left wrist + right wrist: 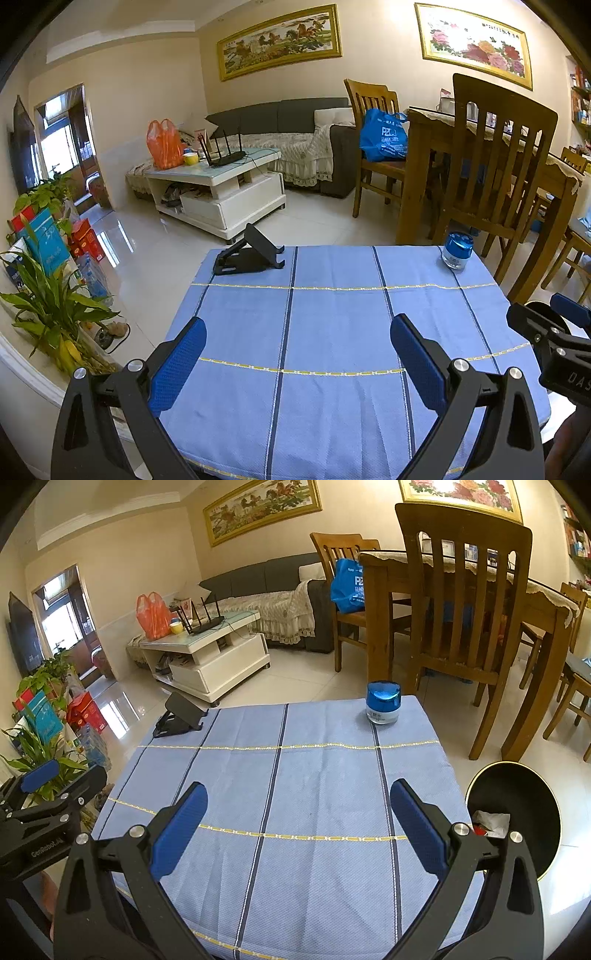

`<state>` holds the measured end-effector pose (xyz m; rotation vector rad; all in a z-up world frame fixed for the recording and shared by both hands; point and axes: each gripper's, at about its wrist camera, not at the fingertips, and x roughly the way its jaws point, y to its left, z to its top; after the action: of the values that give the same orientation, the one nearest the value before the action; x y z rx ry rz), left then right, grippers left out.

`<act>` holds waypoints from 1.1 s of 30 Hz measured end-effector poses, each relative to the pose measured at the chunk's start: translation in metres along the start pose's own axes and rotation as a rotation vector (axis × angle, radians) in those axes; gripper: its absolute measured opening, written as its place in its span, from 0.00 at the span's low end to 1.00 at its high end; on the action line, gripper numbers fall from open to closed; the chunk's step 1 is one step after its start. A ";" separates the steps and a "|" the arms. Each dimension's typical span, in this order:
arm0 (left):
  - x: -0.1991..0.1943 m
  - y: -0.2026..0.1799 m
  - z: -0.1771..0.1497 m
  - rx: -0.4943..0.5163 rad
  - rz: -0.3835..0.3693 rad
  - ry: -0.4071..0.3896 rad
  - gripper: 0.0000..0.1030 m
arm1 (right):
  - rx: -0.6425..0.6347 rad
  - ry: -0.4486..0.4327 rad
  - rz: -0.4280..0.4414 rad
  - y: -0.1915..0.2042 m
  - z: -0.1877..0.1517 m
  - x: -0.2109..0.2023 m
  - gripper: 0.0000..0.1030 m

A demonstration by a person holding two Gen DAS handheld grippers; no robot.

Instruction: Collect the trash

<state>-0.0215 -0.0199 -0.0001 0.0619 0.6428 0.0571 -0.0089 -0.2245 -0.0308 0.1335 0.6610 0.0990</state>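
Both the left tool [298,363] and right tool [298,830] hover spread and empty over the worktop [314,794]. The bin [517,812] already holds crumpled trash [491,821]. Collection looks finished; nothing littered remains to grasp.

this is a home's living and dining room: a grey sofa [280,118] with a lace throw, a white coffee table [221,184] carrying a router [225,149], wooden dining chairs [465,602] round a dining table [384,559], framed paintings [280,40] on cream walls, potted plants [55,306] along the glossy tiled floor [295,679].
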 end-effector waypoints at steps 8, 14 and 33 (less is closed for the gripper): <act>0.003 0.005 -0.001 -0.009 0.003 -0.005 0.94 | 0.002 0.011 0.007 0.002 -0.003 0.004 0.95; 0.002 0.004 0.000 -0.008 0.004 -0.004 0.94 | 0.005 0.016 0.012 0.003 -0.004 0.006 0.95; -0.016 0.007 0.002 -0.044 -0.035 -0.060 0.94 | 0.015 0.032 0.014 0.005 -0.008 0.009 0.95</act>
<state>-0.0329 -0.0141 0.0112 0.0101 0.5822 0.0354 -0.0068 -0.2177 -0.0417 0.1517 0.6930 0.1098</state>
